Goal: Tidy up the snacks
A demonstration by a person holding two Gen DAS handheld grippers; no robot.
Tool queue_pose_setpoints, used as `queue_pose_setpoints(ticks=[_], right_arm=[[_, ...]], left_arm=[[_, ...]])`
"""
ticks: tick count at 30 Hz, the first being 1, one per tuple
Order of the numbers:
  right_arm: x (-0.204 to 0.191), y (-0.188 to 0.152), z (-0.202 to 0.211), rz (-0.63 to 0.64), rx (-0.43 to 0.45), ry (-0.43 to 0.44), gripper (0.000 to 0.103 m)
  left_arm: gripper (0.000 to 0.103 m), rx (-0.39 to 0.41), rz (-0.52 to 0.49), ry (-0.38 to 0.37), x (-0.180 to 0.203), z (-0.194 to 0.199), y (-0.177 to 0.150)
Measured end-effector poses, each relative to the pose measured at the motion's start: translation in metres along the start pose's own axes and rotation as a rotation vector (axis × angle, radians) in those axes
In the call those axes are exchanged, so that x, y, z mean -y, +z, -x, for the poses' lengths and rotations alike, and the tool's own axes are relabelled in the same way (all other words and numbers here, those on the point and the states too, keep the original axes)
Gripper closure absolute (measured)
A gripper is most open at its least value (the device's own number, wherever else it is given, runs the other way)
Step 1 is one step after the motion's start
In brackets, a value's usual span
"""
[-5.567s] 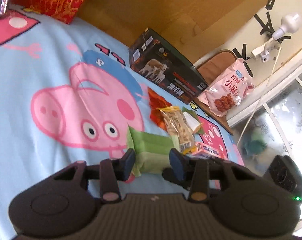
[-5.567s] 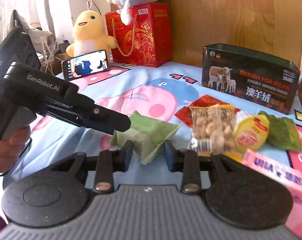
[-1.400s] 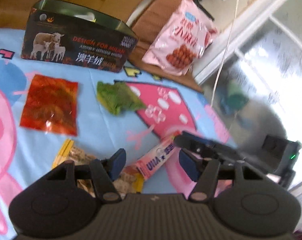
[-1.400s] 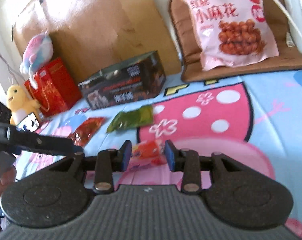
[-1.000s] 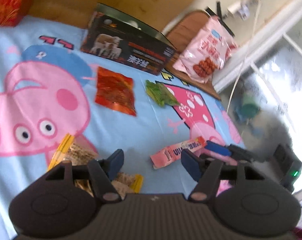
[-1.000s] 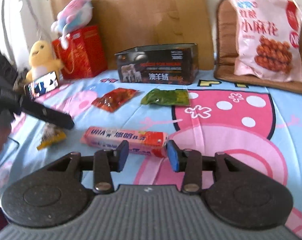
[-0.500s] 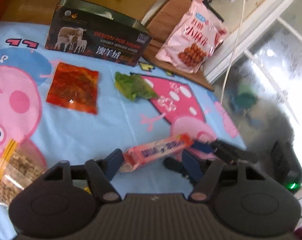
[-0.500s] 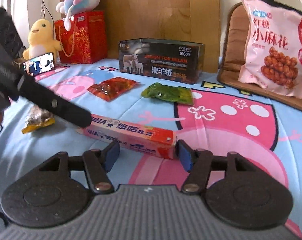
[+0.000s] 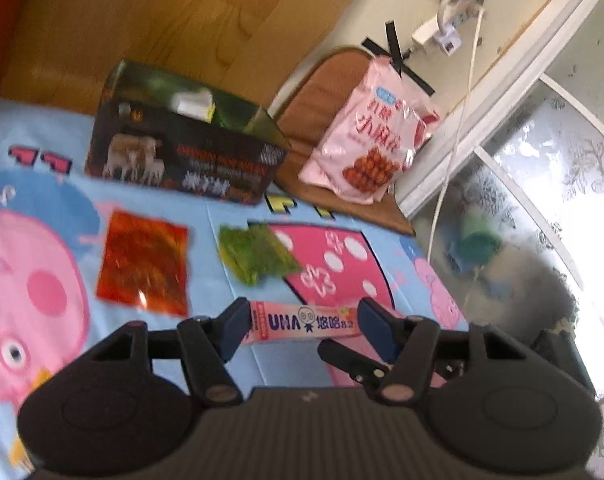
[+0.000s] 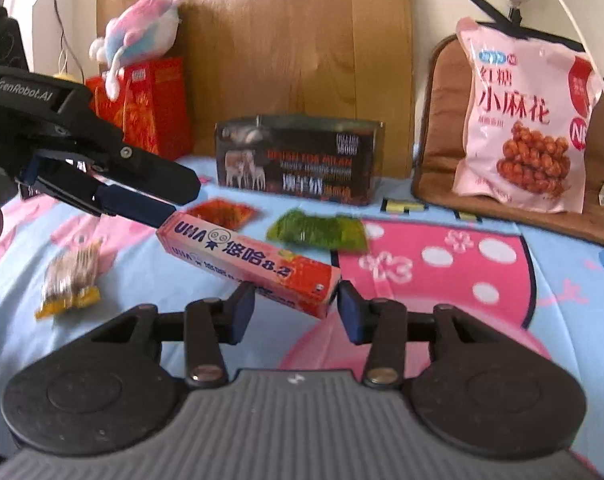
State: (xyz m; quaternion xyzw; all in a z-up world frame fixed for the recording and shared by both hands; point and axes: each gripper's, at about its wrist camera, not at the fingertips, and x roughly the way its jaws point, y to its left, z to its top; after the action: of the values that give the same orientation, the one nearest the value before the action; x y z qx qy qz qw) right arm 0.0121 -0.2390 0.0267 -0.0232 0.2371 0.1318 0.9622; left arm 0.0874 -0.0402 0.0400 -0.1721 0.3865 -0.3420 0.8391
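A long pink UHA candy box is lifted off the blanket, lengthwise between my left gripper's two fingers, shut on its ends. In the right wrist view the left gripper holds the box's far end. My right gripper is open, with the box's near end between its fingers; I cannot tell whether they touch it. A dark open tin box stands at the back. A red packet, a green packet and a peanut packet lie on the blanket.
A large pink snack bag leans on a brown cushion at the back right. A red gift bag with a plush toy on it stands back left by the wooden headboard. A glass window and cable lie beyond the bed's right edge.
The left gripper has closed on the pink candy box and lifted it off the blanket, and the box sits higher and closer to the tin. The right gripper has opened wider.
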Motion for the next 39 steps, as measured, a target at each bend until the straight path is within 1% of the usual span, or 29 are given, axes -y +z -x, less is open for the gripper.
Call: queue_pose_setpoints(ticks=[3,9,15,17,19,20,21,22,23,24,25,26,28,29,31,32,34,35,36,37,38,39], right_arm=[[-0.002,0.012,-0.010,0.005,0.023,0.001,0.055],[-0.005,0.038,-0.032,0.033,0.073,-0.001,0.055],[-0.006,0.074,-0.062,0.071,0.138,-0.011,0.055],[-0.007,0.089,-0.075,0.076,0.161,-0.016,0.055],[-0.008,0.104,-0.093,0.067,0.179,-0.008,0.054],[-0.010,0.111,-0.104,0.061,0.184,0.002,0.051],[-0.012,0.117,-0.117,0.058,0.184,0.008,0.045],[-0.014,0.120,-0.129,0.059,0.169,0.011,0.044],[-0.016,0.123,-0.140,0.053,0.148,-0.002,0.045],[-0.016,0.123,-0.148,0.044,0.134,-0.012,0.045],[-0.016,0.122,-0.148,0.033,0.131,-0.013,0.045],[-0.015,0.118,-0.144,0.019,0.145,-0.007,0.044],[-0.013,0.110,-0.129,-0.003,0.183,0.006,0.044],[-0.011,0.106,-0.121,-0.013,0.191,0.014,0.044],[-0.003,0.095,-0.106,-0.045,0.188,0.042,0.044],[0.003,0.089,-0.101,-0.075,0.176,0.062,0.044],[0.017,0.078,-0.093,-0.155,0.129,0.095,0.049],[0.023,0.072,-0.093,-0.204,0.098,0.117,0.057],[0.026,0.065,-0.091,-0.241,0.066,0.148,0.062],[0.025,0.059,-0.090,-0.252,0.044,0.166,0.063],[0.022,0.054,-0.087,-0.243,0.037,0.159,0.064],[0.019,0.049,-0.083,-0.223,0.040,0.133,0.064]], left_arm=[[0.043,0.027,0.008,0.010,-0.006,0.003,0.014],[0.043,0.091,-0.007,0.026,-0.014,0.009,0.044],[0.043,0.180,-0.036,0.055,-0.021,0.009,0.092],[0.037,0.218,-0.045,0.079,-0.025,0.004,0.108],[0.026,0.256,-0.035,0.116,-0.036,-0.006,0.124],[0.025,0.255,-0.027,0.136,-0.045,-0.015,0.131],[0.025,0.240,-0.011,0.168,-0.055,-0.027,0.137],[0.025,0.219,0.007,0.196,-0.063,-0.036,0.141],[0.026,0.195,0.030,0.214,-0.071,-0.042,0.140],[0.028,0.183,0.048,0.211,-0.076,-0.043,0.137],[0.028,0.186,0.057,0.189,-0.079,-0.041,0.132],[0.028,0.203,0.050,0.169,-0.080,-0.034,0.125],[0.028,0.227,0.035,0.160,-0.080,-0.020,0.112],[0.028,0.232,0.046,0.147,-0.082,-0.013,0.105],[0.028,0.220,0.080,0.115,-0.089,-0.003,0.092],[0.028,0.203,0.094,0.115,-0.092,0.000,0.083],[0.028,0.169,0.113,0.129,-0.096,0.001,0.069],[0.028,0.143,0.128,0.131,-0.099,0.000,0.061],[0.028,0.121,0.142,0.130,-0.100,-0.002,0.056],[0.028,0.103,0.157,0.126,-0.101,-0.004,0.050],[0.028,0.096,0.164,0.120,-0.101,-0.005,0.045],[0.028,0.087,0.172,0.109,-0.099,-0.006,0.040]])
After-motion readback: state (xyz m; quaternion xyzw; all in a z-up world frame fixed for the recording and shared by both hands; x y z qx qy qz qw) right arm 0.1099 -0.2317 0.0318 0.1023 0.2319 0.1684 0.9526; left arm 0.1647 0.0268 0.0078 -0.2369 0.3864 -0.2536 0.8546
